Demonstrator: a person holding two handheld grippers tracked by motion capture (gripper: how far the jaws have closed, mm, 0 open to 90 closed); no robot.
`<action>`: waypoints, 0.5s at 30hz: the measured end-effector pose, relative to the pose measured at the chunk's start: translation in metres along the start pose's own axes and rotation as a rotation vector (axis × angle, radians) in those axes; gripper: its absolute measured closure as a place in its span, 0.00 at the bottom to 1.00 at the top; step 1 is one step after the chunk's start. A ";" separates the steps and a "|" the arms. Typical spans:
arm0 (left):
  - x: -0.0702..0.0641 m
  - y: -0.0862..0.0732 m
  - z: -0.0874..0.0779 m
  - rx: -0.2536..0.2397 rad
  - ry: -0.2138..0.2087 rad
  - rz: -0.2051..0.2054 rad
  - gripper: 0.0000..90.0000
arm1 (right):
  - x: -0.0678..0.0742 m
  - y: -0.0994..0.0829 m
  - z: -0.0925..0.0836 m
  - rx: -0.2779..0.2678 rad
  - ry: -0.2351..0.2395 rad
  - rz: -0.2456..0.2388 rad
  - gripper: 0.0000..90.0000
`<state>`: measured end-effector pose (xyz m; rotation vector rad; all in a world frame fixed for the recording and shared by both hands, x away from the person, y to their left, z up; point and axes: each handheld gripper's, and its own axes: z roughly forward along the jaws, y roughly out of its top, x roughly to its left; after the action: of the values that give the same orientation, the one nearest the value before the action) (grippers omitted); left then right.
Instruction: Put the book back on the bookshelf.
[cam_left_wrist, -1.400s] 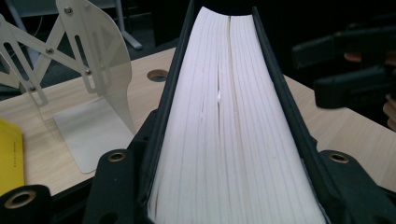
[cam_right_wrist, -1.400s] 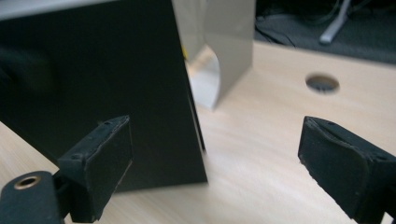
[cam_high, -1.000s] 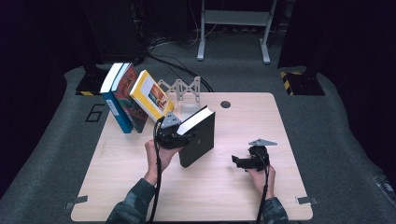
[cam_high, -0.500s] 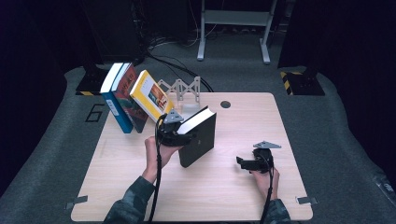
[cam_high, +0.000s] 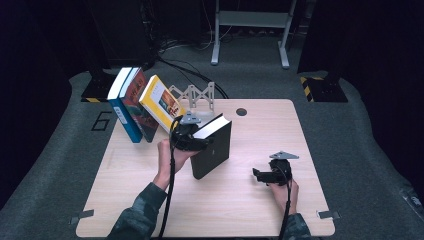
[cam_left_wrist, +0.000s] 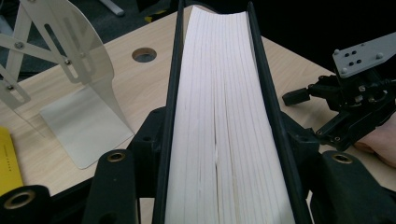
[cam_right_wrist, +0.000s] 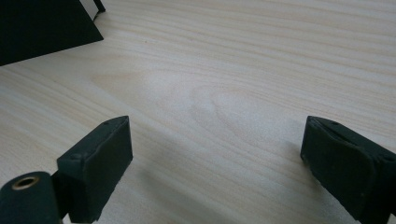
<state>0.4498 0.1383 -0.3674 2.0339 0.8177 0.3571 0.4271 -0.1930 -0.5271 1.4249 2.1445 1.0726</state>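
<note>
High view: black book (cam_high: 212, 150) mid-table (cam_high: 250, 210)

Left gripper (cam_high: 192, 141) fingers eased wider, black book (cam_high: 212, 147) between them; right gripper (cam_high: 270, 175) shifted slightly.

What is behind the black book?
Behind the black book stands a metal bookend on the table, with a round hole nearby. The tabletop right behind the book is hidden by it.
</note>
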 end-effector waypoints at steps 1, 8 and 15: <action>-0.001 0.001 0.000 0.008 -0.003 -0.001 0.52 | 0.000 0.000 0.000 -0.001 0.002 0.002 0.09; -0.002 0.006 0.000 0.045 0.033 0.038 0.58 | -0.001 0.000 -0.001 0.001 0.010 0.013 0.10; -0.001 0.009 0.000 0.057 0.025 0.037 0.59 | -0.002 -0.001 -0.001 -0.006 0.015 0.021 0.10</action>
<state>0.4531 0.1342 -0.3604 2.1040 0.8141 0.3845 0.4264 -0.1951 -0.5268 1.4449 2.1390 1.0996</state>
